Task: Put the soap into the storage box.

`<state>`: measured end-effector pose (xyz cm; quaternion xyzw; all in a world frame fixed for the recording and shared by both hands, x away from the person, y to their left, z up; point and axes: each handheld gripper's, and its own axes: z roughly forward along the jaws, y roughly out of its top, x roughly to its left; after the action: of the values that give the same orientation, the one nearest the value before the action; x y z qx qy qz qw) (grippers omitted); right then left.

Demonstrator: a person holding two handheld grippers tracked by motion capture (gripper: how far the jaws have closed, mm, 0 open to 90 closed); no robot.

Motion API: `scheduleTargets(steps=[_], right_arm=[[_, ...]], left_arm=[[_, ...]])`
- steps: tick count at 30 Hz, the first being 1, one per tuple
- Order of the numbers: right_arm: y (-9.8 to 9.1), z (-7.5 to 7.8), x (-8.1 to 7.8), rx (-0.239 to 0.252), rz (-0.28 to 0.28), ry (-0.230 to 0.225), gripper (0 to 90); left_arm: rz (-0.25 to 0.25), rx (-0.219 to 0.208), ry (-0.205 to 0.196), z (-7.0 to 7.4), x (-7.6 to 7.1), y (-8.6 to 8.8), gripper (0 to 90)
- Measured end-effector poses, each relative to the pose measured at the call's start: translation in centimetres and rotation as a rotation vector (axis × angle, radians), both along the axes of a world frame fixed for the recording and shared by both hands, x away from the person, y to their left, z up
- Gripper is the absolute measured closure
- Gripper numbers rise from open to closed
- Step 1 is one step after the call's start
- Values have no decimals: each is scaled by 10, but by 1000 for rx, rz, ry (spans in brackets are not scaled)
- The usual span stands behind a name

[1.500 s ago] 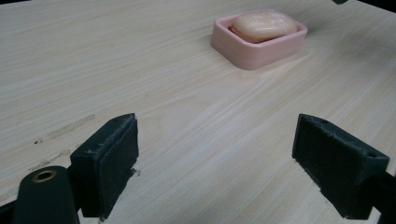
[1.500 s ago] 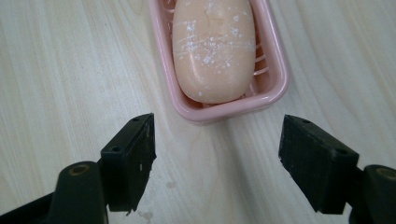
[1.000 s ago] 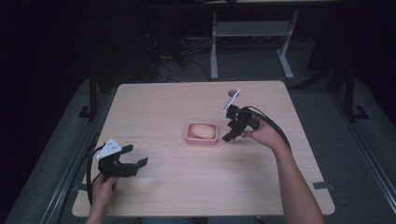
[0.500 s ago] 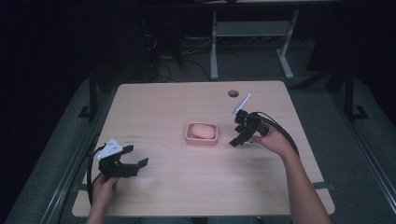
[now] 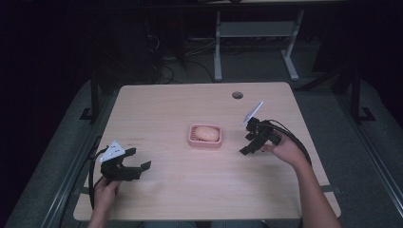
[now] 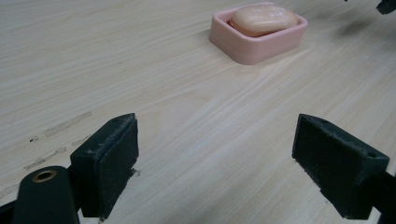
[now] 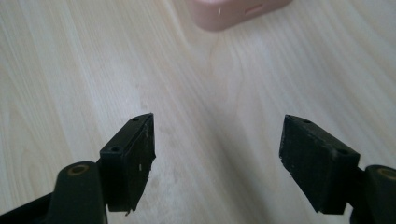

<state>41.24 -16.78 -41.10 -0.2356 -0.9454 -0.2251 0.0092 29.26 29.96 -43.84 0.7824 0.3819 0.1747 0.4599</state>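
Note:
A pink soap dish [image 5: 205,141] sits at the middle of the wooden table [image 5: 190,109] with a peach bar of soap [image 5: 206,132] in it. To the right of the dish, a short gap away, my right gripper [image 5: 247,144] is open and low over the wood. Its own view shows both jaws wide apart around bare table [image 7: 217,158], with the dish [image 7: 233,11] blurred at the top edge. My left gripper [image 5: 138,158] rests open near the front left. From there the dish [image 6: 252,44] and soap [image 6: 264,18] lie well ahead of its gripper [image 6: 215,161].
A dark round cable hole [image 5: 237,95] lies in the table's far right part. Faint smudges [image 6: 60,128] mark the wood near the left gripper. Black cables trail from both grippers. A white desk frame [image 5: 252,33] stands on the floor beyond the table.
My right gripper has drawn back from beside the dish, toward the person and slightly right, and sunk closer to the tabletop. The left gripper has stayed where it was.

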Motion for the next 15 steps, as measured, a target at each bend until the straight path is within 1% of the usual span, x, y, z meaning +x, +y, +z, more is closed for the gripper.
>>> scheduleTargets(steps=[1,3,6,8,11,14,15], right_arm=[[-1,0,-2,-3,-1,1,263],[-4,-1,-5,10,-3,-13,264],[-9,-2,-9,23,-9,-19,264],[-12,-4,-12,20,-12,-17,264],[-17,-6,-19,31,-23,-18,264],[-20,-8,-25,14,-23,-5,264],[-21,-8,-27,18,-19,-14,264]], left_arm=[[-1,2,0,0,0,0,143],[0,4,1,0,0,0,143],[-1,6,1,0,0,0,143],[-2,7,1,-1,0,0,143],[1,5,5,-1,0,-1,143],[0,6,3,-1,1,-1,143],[-1,7,3,-1,1,-2,143]])
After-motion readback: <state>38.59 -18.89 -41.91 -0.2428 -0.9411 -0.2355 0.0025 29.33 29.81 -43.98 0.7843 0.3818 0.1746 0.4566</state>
